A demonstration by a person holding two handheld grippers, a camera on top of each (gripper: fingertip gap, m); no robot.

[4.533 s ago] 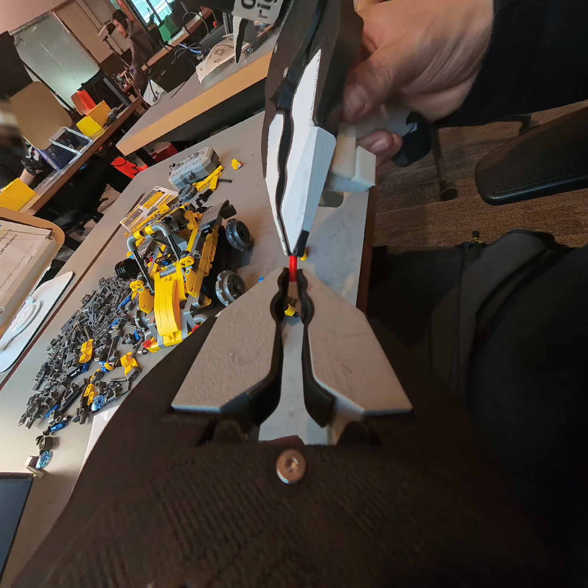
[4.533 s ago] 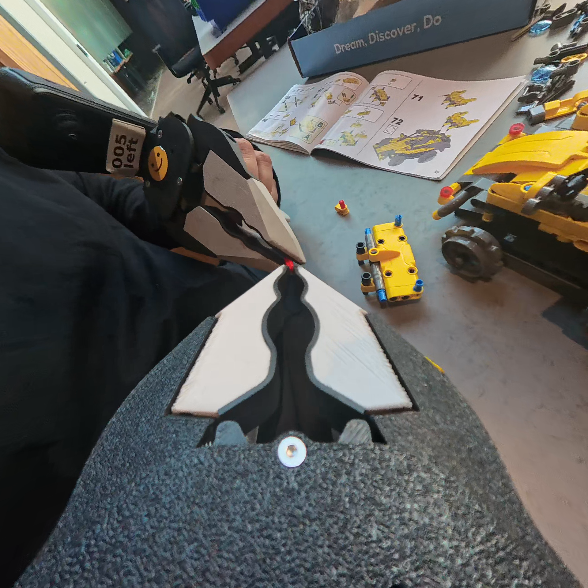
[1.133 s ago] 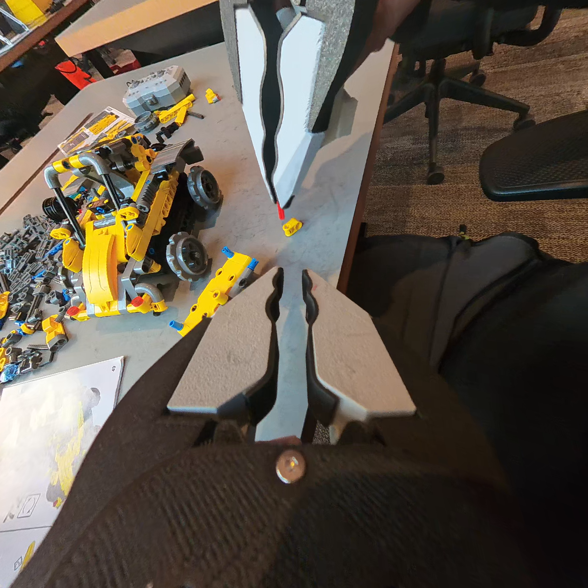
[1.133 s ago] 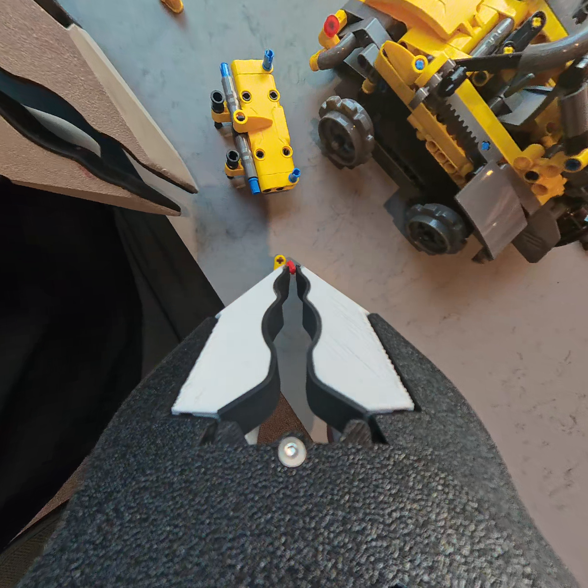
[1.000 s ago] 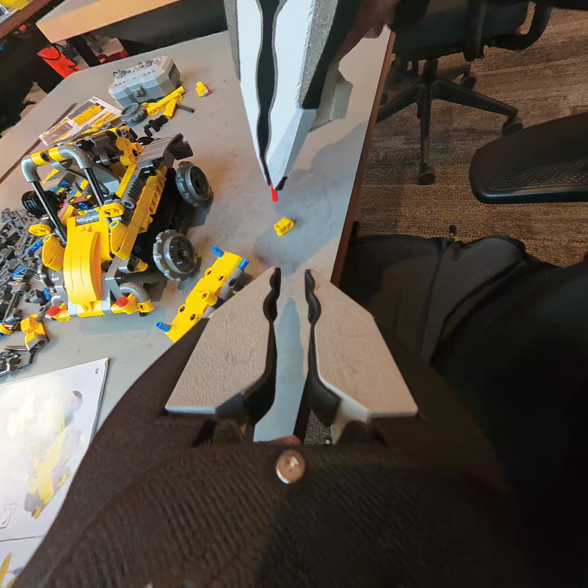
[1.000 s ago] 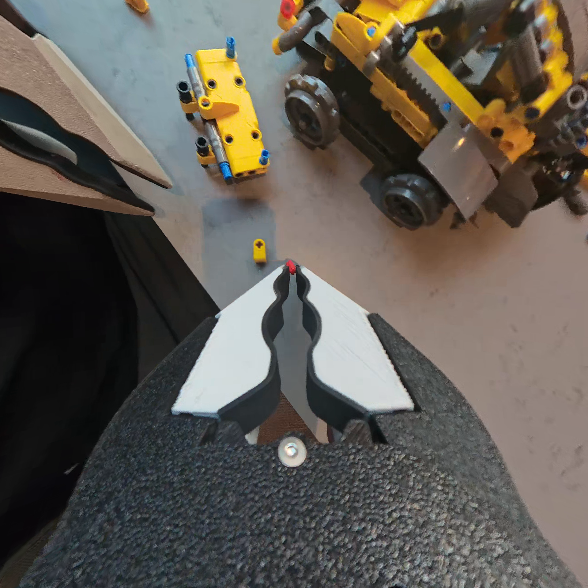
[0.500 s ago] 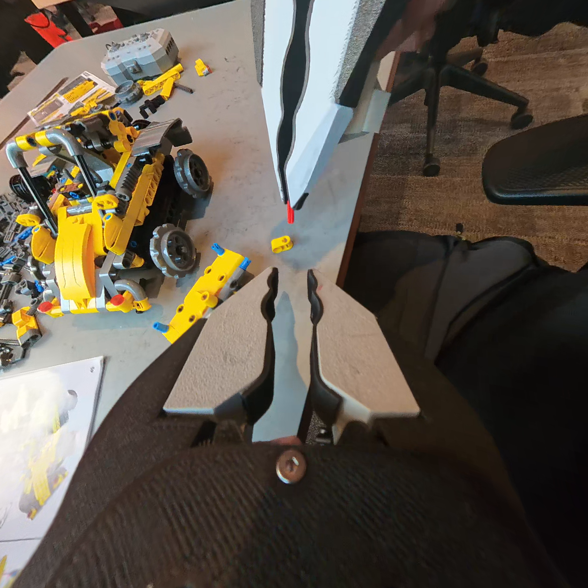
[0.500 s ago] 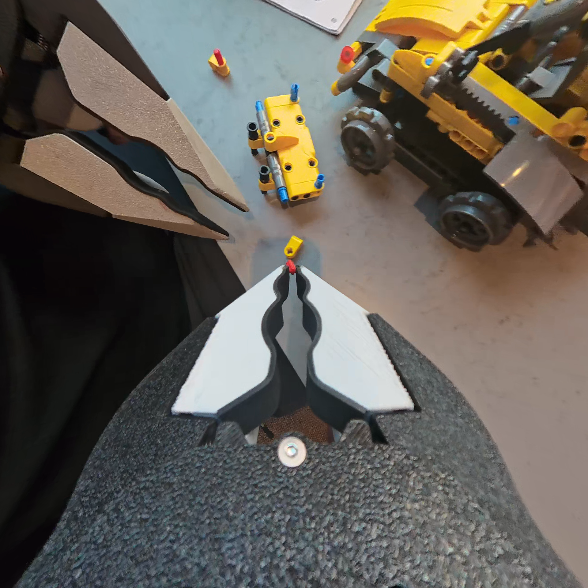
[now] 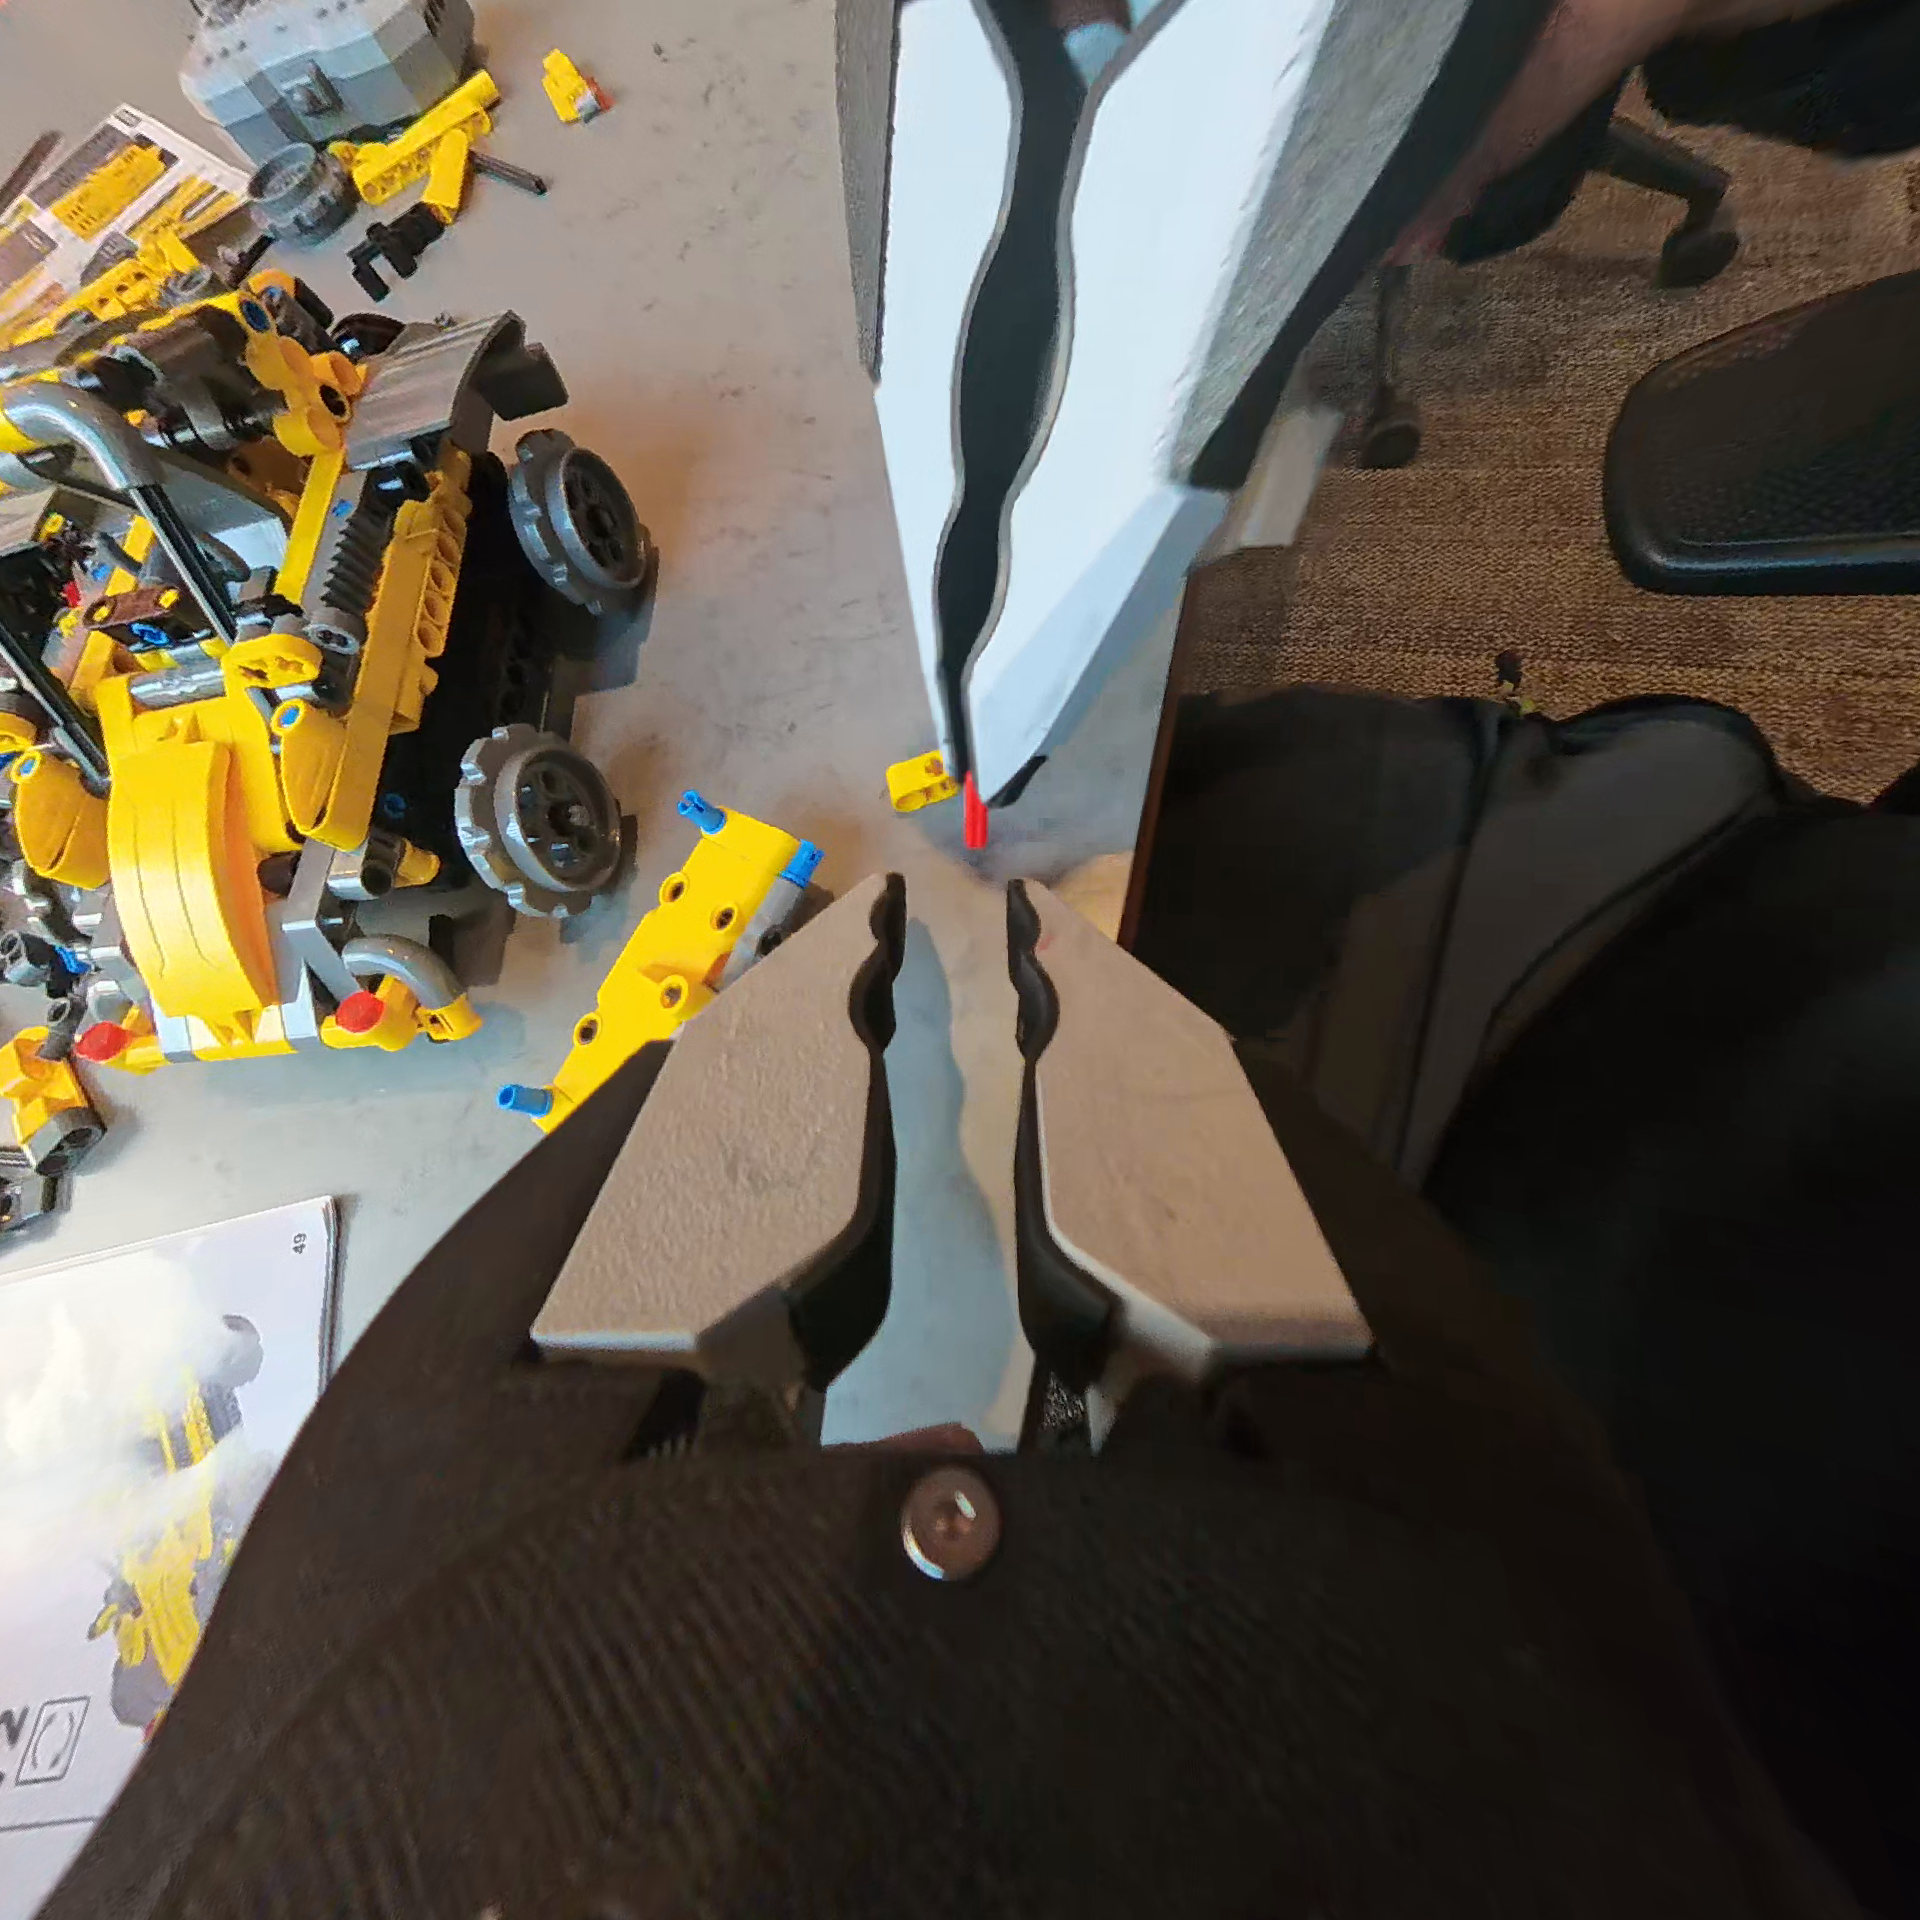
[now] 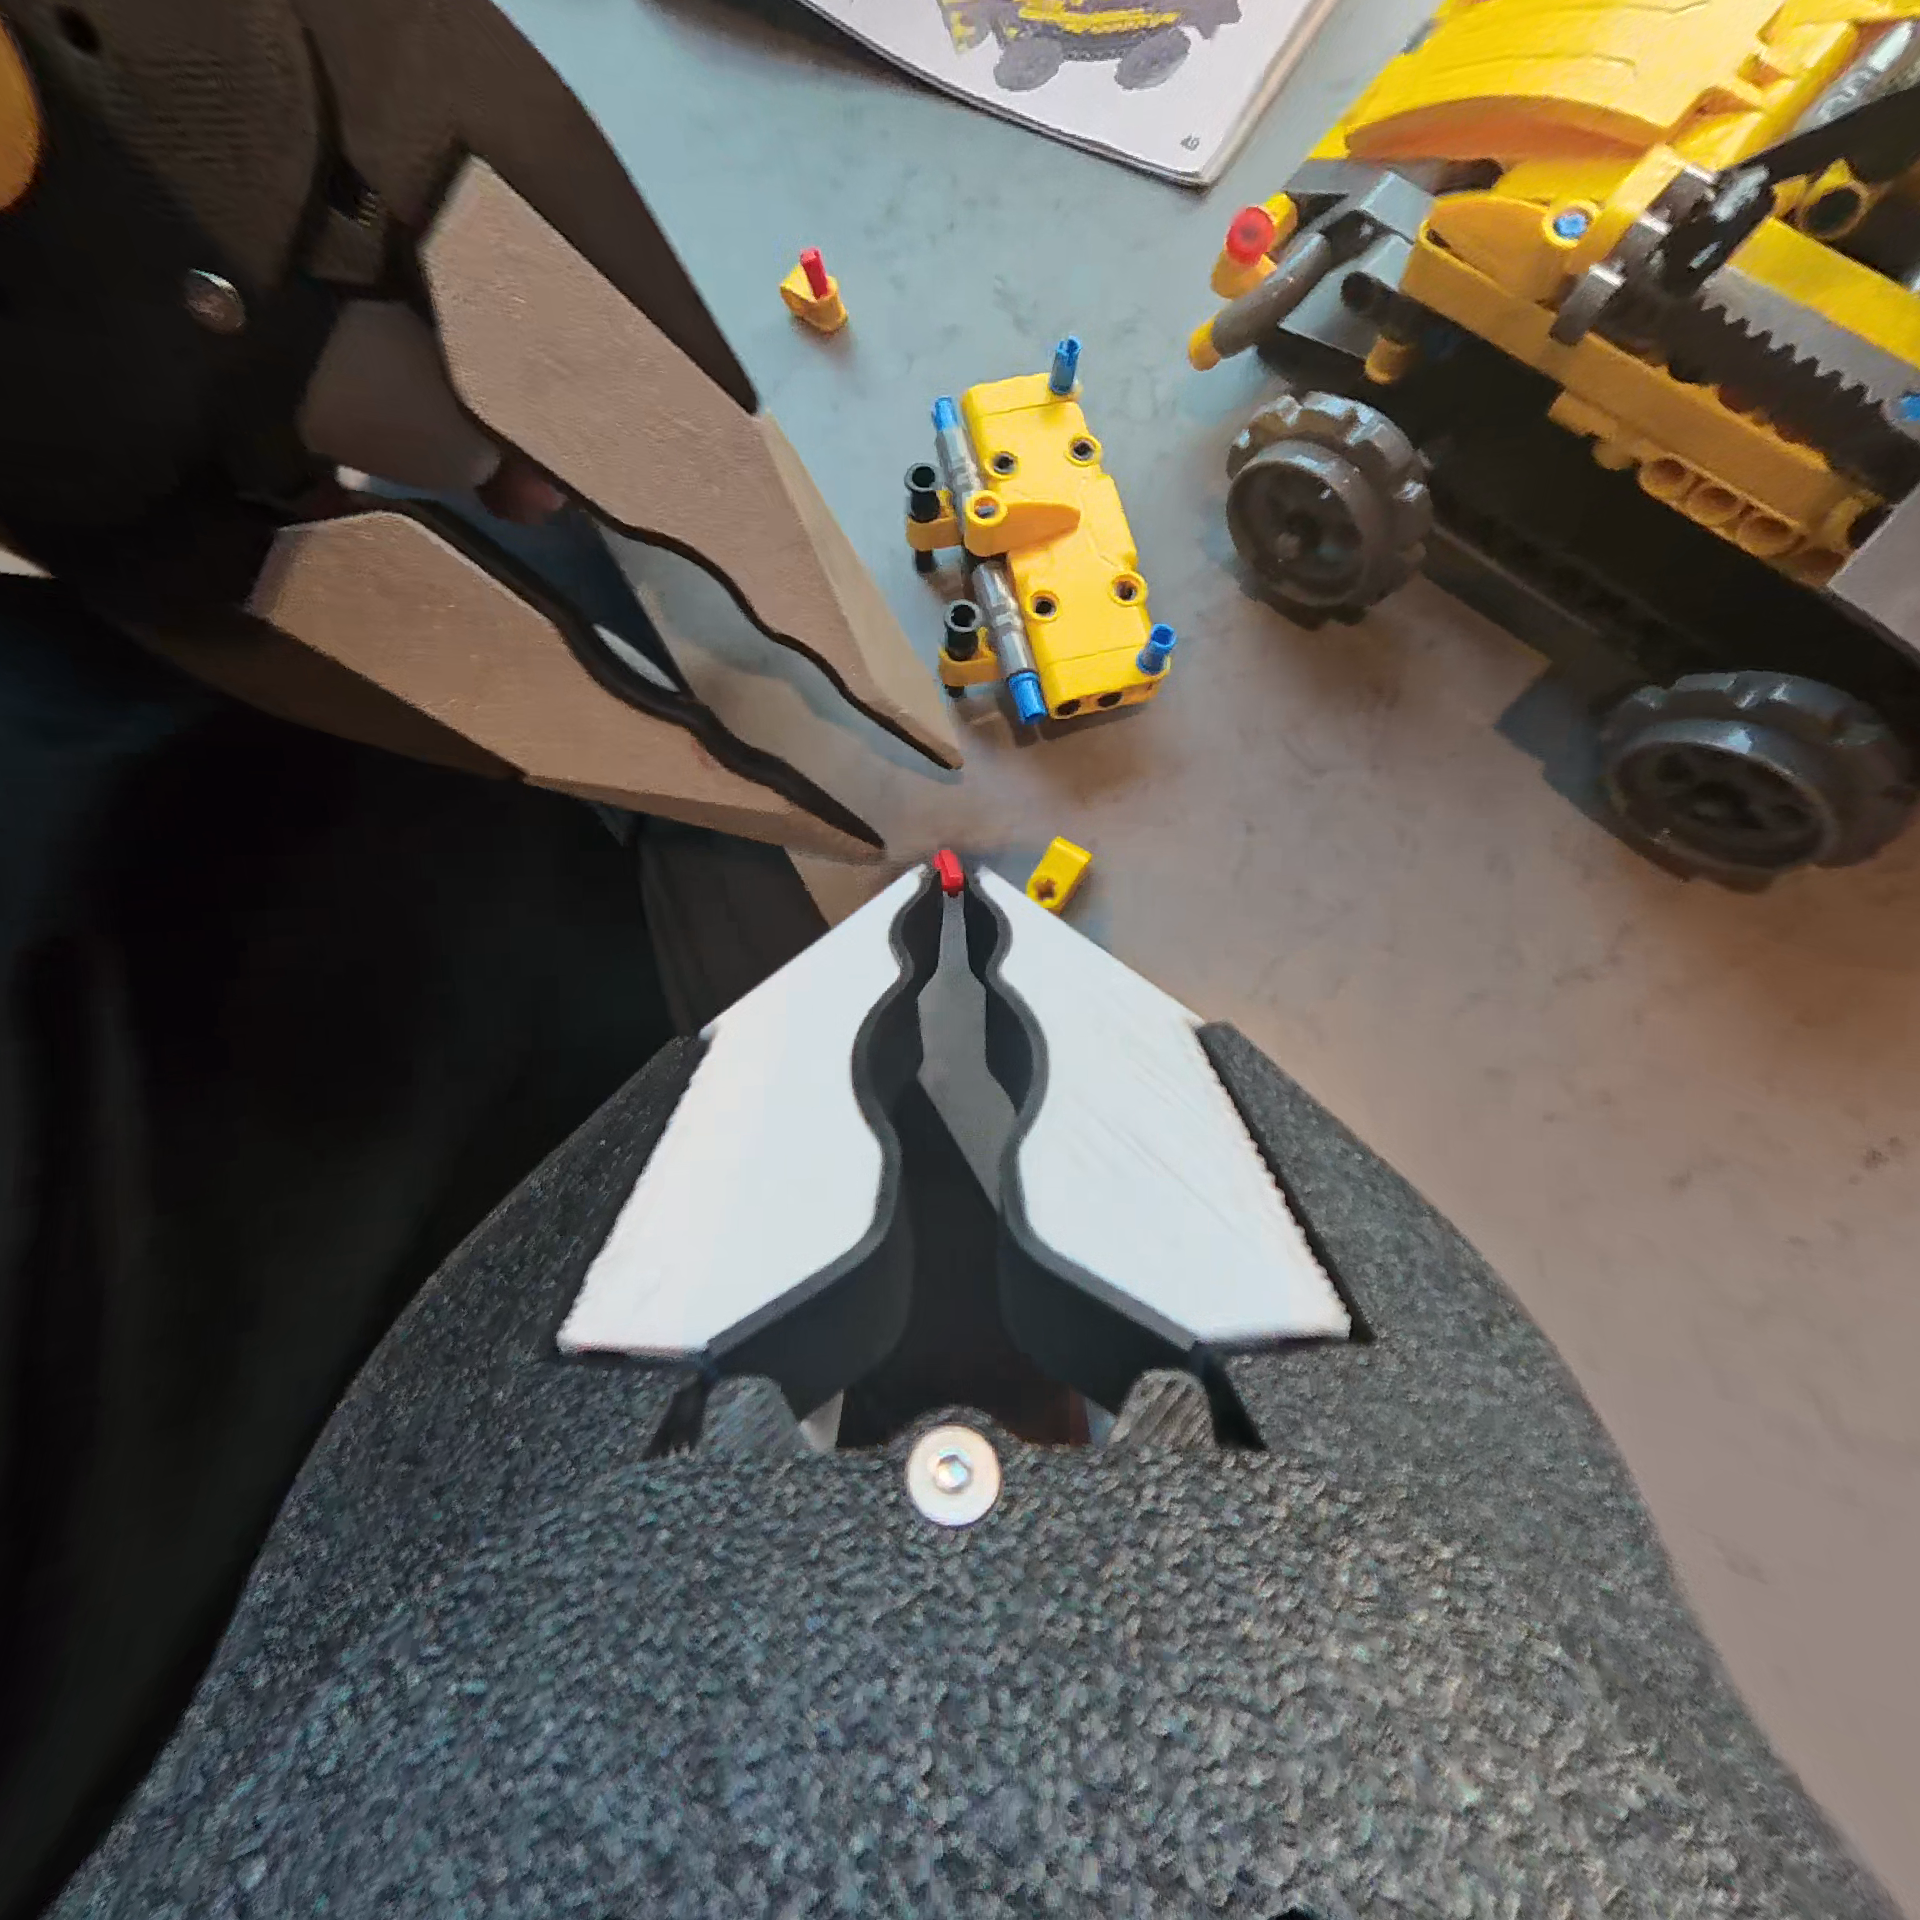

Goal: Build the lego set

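- My right tongs [image 10: 948, 878] are pinched shut on a small red pin [image 10: 948, 871] — its tip pokes out just past the fingertips.
- A small yellow connector [image 10: 1058, 873] lies on the tabletop [image 10: 1455, 1091] just right of those tips.
- My left tongs [image 9: 954, 902] gape slightly, holding nothing, tips near the pin.
- Beyond — a yellow block [image 10: 1044, 566], a yellow vehicle model [image 10: 1610, 364] and a printed booklet [image 10: 1091, 62]; its writing is too small to read.
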